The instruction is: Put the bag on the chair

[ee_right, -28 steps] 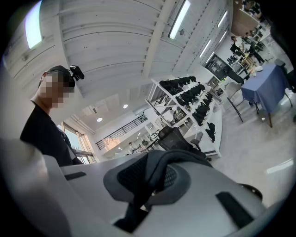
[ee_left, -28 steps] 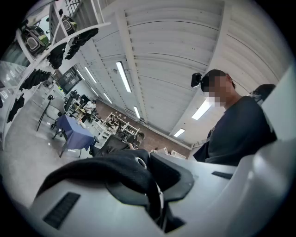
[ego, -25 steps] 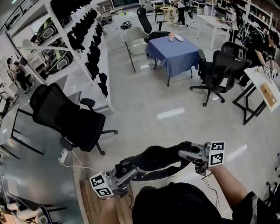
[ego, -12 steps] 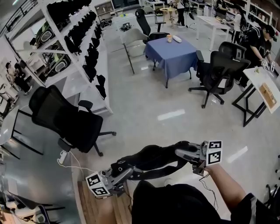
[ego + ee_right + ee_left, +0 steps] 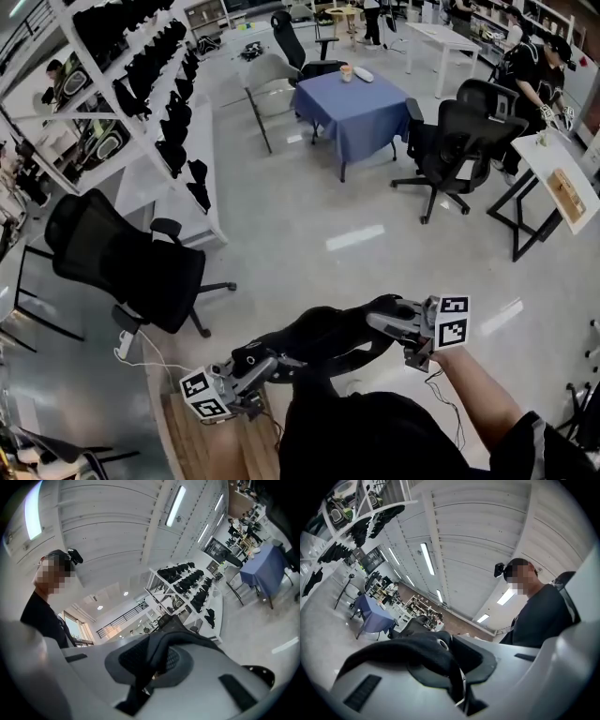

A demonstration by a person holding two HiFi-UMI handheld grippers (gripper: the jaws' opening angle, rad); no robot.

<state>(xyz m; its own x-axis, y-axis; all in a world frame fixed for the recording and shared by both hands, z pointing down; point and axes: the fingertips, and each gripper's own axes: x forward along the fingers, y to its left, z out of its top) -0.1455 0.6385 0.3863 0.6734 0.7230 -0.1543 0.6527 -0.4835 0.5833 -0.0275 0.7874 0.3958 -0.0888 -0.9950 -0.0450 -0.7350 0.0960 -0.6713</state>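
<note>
A black bag [image 5: 319,337] hangs in the air in front of the person, stretched between both grippers. My left gripper [image 5: 265,363] is shut on the bag's strap [image 5: 423,649] at its lower left end; in the left gripper view the strap runs into the closed jaws of that gripper [image 5: 459,688]. At the bag's upper right end my right gripper [image 5: 382,319] is shut on another black strap [image 5: 161,651], which its own view shows pinched in the right gripper [image 5: 146,679]. The nearest black office chair [image 5: 122,267] stands on the floor to the left, apart from the bag.
White shelving [image 5: 159,112] with dark items runs along the left. A blue-clothed table [image 5: 356,98] and more black chairs [image 5: 459,141] stand farther ahead. A white desk [image 5: 562,178] is at right, with people near it. A wooden surface [image 5: 202,441] lies below the left gripper.
The whole view has slid, with chair, table and shelving shifting left in the picture. Both grippers stay shut on the bag, which sits slightly lower and further left.
</note>
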